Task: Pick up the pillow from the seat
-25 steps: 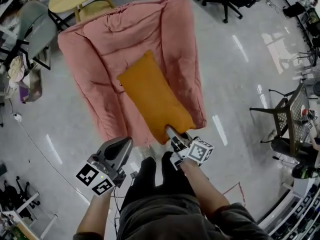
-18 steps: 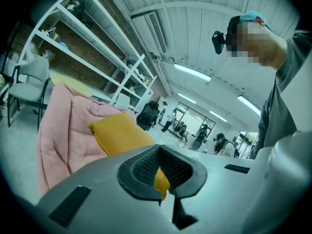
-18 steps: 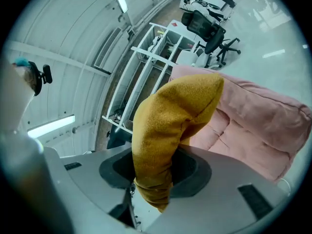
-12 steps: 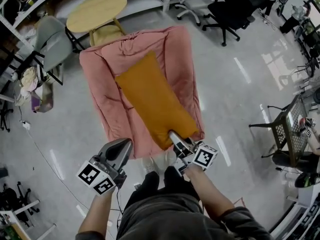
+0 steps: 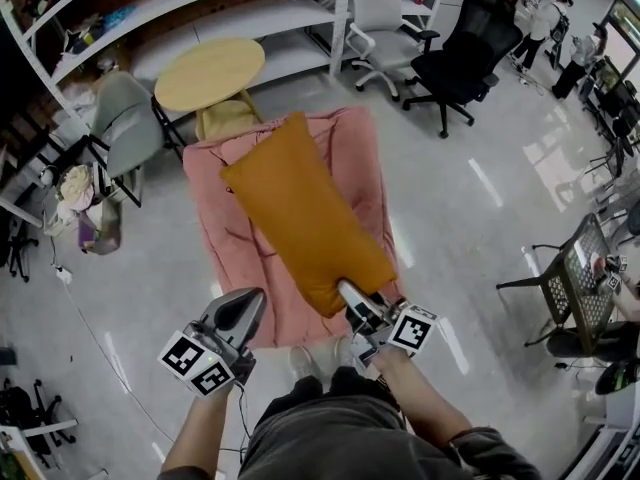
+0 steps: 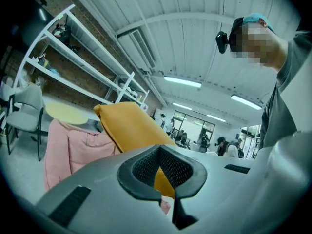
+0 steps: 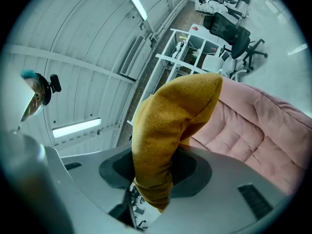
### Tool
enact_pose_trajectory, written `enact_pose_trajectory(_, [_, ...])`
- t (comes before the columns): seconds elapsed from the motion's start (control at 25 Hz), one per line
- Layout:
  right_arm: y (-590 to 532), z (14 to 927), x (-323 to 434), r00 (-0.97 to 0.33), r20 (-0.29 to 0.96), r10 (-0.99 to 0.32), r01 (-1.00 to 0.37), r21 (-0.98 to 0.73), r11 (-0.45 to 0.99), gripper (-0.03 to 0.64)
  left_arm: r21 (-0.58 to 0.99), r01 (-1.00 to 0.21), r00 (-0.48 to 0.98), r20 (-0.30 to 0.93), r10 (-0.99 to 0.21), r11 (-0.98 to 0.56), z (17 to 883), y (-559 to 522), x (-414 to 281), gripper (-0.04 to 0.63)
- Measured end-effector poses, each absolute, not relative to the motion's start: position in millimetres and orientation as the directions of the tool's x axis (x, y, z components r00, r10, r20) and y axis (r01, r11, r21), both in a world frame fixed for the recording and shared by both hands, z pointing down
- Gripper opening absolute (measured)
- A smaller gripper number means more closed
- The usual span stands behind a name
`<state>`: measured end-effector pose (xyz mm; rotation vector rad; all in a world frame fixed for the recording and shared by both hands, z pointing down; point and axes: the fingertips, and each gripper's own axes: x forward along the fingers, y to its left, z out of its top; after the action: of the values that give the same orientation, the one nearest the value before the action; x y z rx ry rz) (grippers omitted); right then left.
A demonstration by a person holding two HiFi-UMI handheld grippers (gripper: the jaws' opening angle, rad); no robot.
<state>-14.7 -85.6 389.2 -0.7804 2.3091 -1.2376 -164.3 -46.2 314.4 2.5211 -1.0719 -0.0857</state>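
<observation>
Both tongs are rising, and the orange pillow [image 5: 300,208] is coming up with them, so the pink padded seat [image 5: 225,223] is looking smaller and farther below than a second ago.

Nearest the person, the left tongs [image 5: 250,298] are hanging closed on nothing, beside the pillow's near end and apart from it. The right tongs [image 5: 346,290] are clamping the pillow's near corner, with bunched fabric filling the gap between the jaws. From that corner the pillow is stretching away over the seat and appears lifted clear, though its far underside is hidden.

It is looking light, soft and floppy, with a matte weave that should not slip. A single corner pinch is letting it sag and swing, so taking a second corner or the near seam with the left tongs would probably steady it.

Beyond the seat, a round wooden table [image 5: 210,73], a grey chair [image 5: 130,118], a black office chair [image 5: 460,63] and white shelving [image 5: 200,8] are standing.
</observation>
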Motion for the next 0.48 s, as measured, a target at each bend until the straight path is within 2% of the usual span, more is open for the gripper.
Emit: enact_pose_trajectory(0.48, [-91.8,308.5,-13.7,-0.790,-0.215,-0.573,-0.181,-0.812,0.554,0.163,0.321,-0.731,0.645,0.037,-0.763,-0.602,260.8,-47.6,-165.4,0.009])
